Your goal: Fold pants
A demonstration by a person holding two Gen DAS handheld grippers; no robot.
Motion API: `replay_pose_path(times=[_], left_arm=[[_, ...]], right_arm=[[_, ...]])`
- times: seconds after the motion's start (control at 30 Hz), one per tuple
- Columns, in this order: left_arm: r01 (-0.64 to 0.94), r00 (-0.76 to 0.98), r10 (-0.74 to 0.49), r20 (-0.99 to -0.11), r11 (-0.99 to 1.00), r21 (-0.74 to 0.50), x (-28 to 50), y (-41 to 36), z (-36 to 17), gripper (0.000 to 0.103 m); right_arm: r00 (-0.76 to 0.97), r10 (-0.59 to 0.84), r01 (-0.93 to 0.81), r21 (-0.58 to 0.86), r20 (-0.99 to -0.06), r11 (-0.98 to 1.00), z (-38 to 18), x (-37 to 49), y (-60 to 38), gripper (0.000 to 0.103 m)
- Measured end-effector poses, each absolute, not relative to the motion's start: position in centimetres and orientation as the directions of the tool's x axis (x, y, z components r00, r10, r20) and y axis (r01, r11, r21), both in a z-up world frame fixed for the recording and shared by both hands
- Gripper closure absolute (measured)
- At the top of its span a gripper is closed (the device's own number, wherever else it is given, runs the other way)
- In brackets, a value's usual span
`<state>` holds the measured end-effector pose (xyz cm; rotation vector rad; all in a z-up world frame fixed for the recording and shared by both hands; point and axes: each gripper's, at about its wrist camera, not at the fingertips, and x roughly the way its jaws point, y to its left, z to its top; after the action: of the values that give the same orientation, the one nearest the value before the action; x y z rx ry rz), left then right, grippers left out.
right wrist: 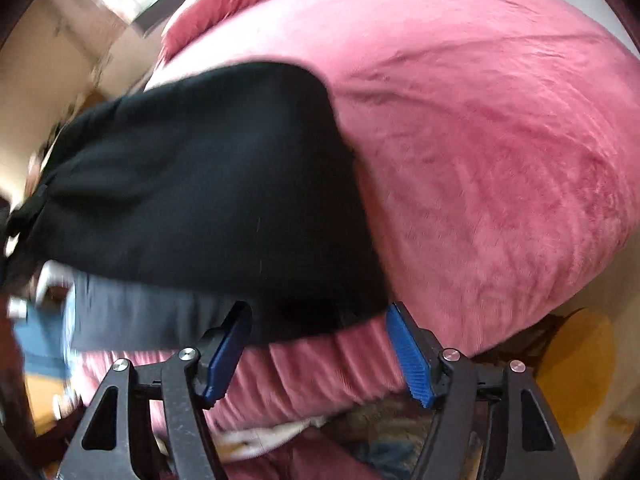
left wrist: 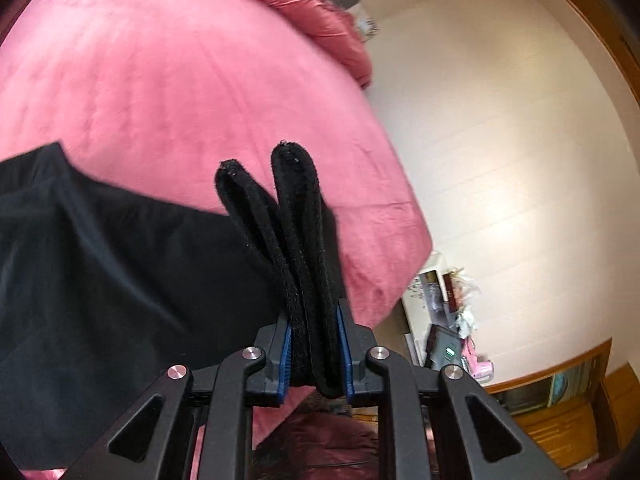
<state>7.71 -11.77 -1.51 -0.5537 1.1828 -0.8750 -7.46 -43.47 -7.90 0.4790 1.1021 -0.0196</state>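
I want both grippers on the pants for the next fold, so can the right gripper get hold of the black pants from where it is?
Probably yes. The right gripper is open, and the black pants' near edge lies between its fingers on the pink bedspread, with nothing in the way.

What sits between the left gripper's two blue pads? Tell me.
Doubled black pants fabric. In the left wrist view the left gripper is clamped on several stacked layers of a thick hem, whose folded ends stick up past the pads over the pink bed.

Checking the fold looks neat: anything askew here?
Only the left tool grips the black pants, at a bunched edge; the right tool is open, so the cloth hangs slanted over the pink bed.
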Motion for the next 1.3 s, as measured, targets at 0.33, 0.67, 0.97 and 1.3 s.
replay_pose_path(times=[0.33,0.67,0.97,1.3], left_arm=[[0.153,0.09,-0.704,-0.704,0.709,-0.689,6.2,-8.8,-8.7,0.086],[0.098,0.059,-0.656,-0.753,0.754,-0.649,4.5,-8.6,-13.0,0.086],[0.219,0.183,-0.58,-0.794,0.811,-0.542,2.4,-11.5,-10.5,0.086],[0.22,0.209,-0.535,-0.819,0.841,-0.494,-0.3,-12.5,-10.5,0.085]], right_arm=[[0.388,0.016,0.353,0.165,-0.922,0.921,-10.9,-6.7,-44.9,0.038],[0.267,0.035,0.165,0.081,-0.963,0.983,-10.1,-7.2,-42.5,0.033],[0.481,0.174,-0.032,0.18,-0.859,0.983,-1.9,-4.8,-39.0,0.036],[0.375,0.062,-0.032,0.054,-0.925,0.998,-8.3,6.2,-33.4,0.036]])
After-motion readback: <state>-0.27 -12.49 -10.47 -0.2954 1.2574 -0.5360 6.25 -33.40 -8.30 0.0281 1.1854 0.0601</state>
